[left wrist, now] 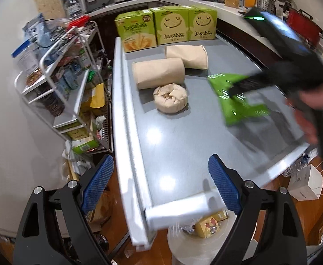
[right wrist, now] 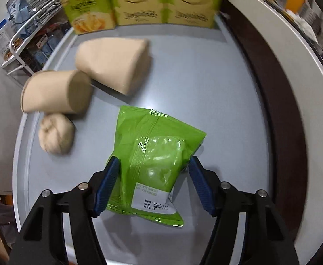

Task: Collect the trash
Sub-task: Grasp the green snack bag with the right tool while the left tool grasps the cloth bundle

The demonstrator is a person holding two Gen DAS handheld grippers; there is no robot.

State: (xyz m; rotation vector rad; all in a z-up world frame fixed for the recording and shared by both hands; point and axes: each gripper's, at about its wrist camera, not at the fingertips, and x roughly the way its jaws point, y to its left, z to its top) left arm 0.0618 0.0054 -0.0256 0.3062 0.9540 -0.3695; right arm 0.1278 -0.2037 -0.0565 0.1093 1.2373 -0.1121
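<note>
One green snack packet [right wrist: 154, 154] lies flat on the grey desk [right wrist: 205, 92], framed by the right tool [right wrist: 153, 183], whose blue pads [right wrist: 108, 183] flank it, the left pad touching its edge, the right just off it. Nearby lie two tan paper cups [right wrist: 115, 64] on their sides and one crumpled tan ball [right wrist: 56, 137] (three green Jagabee boxes [left wrist: 169, 25] stand behind). The left tool [left wrist: 161, 187] hangs wide and empty over the desk's near corner.

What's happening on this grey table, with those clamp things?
A person is clearing trash with two handheld grippers. The right gripper straddles a green snack packet on the grey table, jaws about touching its sides. The left gripper hovers open at the table's near edge. Two tipped paper cups and a crumpled paper ball remain.
</note>
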